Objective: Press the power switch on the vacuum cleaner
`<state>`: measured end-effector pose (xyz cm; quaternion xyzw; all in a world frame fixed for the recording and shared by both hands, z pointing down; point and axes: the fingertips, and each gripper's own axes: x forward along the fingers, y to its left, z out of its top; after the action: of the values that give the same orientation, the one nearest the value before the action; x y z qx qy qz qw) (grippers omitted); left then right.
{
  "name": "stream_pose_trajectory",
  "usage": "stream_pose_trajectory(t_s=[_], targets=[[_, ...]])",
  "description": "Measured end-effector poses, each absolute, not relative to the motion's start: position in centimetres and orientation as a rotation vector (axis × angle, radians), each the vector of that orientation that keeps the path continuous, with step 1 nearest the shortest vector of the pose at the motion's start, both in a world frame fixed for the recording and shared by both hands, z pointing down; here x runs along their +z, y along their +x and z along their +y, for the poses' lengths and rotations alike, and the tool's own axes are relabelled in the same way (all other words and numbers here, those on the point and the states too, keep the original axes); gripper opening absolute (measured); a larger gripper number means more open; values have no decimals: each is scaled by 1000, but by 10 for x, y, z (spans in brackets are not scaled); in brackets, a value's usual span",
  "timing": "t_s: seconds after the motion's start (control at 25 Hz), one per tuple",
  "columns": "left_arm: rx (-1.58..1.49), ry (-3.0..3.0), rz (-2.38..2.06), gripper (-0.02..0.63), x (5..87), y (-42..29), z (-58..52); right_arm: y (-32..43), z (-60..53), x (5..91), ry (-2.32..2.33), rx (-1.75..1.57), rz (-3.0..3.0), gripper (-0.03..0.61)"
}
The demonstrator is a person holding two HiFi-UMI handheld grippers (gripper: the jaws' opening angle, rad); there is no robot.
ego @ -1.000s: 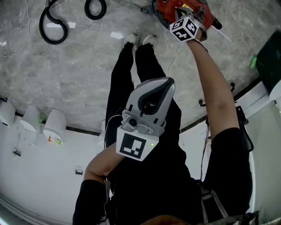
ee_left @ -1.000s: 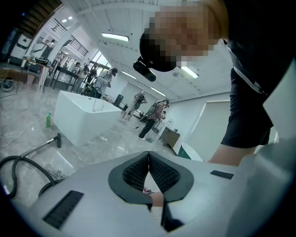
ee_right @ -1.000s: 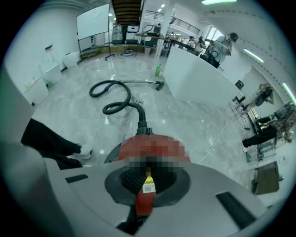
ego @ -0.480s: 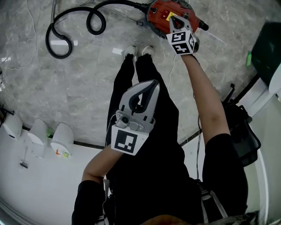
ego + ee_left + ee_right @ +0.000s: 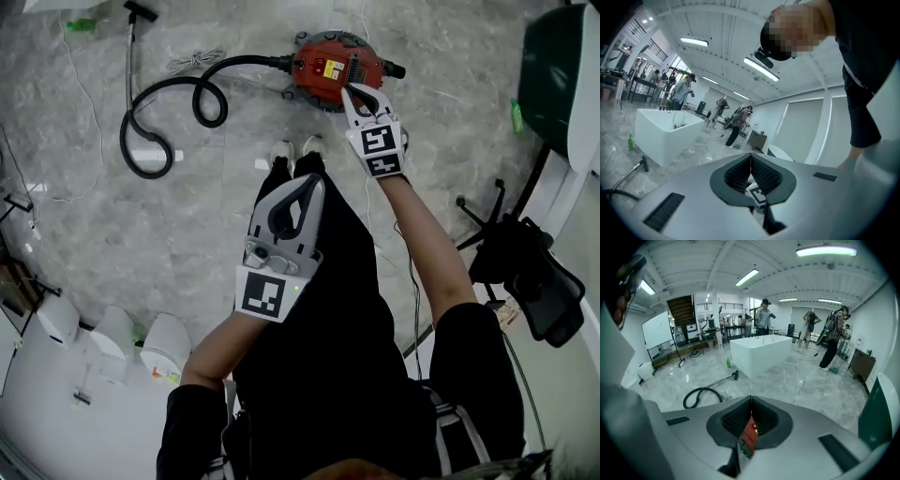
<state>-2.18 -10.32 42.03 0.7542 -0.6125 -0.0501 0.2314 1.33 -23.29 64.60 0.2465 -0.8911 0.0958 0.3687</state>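
Note:
The red vacuum cleaner (image 5: 333, 66) stands on the marble floor at the top of the head view. Its black hose (image 5: 169, 112) loops away to the left. My right gripper (image 5: 350, 90) reaches out at arm's length, its tips over the vacuum's near edge; whether they touch it I cannot tell. Its jaws are shut with nothing between them. In the right gripper view a sliver of the red vacuum (image 5: 751, 433) shows behind the right gripper (image 5: 751, 401). My left gripper (image 5: 314, 180) is held close to the person's legs, shut and empty, and points toward the right one.
A black office chair (image 5: 525, 267) and a dark green tub (image 5: 562, 75) stand at the right. Thin cables (image 5: 66, 141) trail over the floor. The white bathtub (image 5: 759, 355) sits beyond the hose (image 5: 701, 397), and several people stand farther back.
The head view has risen and pulled back, so the whole vacuum and hose show now. My right gripper has come off the vacuum's top toward its near edge. The left gripper stays near the legs.

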Motion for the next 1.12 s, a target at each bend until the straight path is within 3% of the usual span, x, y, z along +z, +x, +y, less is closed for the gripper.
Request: stream_pose_trajectory(t_s=[0.36, 1.12], targets=[[-199, 2206, -1644, 18, 355, 4, -100, 35, -181, 494, 771, 258, -2453, 18], [-286, 2401, -1493, 18, 286, 52, -81, 122, -120, 300, 1205, 120, -2612, 19]])
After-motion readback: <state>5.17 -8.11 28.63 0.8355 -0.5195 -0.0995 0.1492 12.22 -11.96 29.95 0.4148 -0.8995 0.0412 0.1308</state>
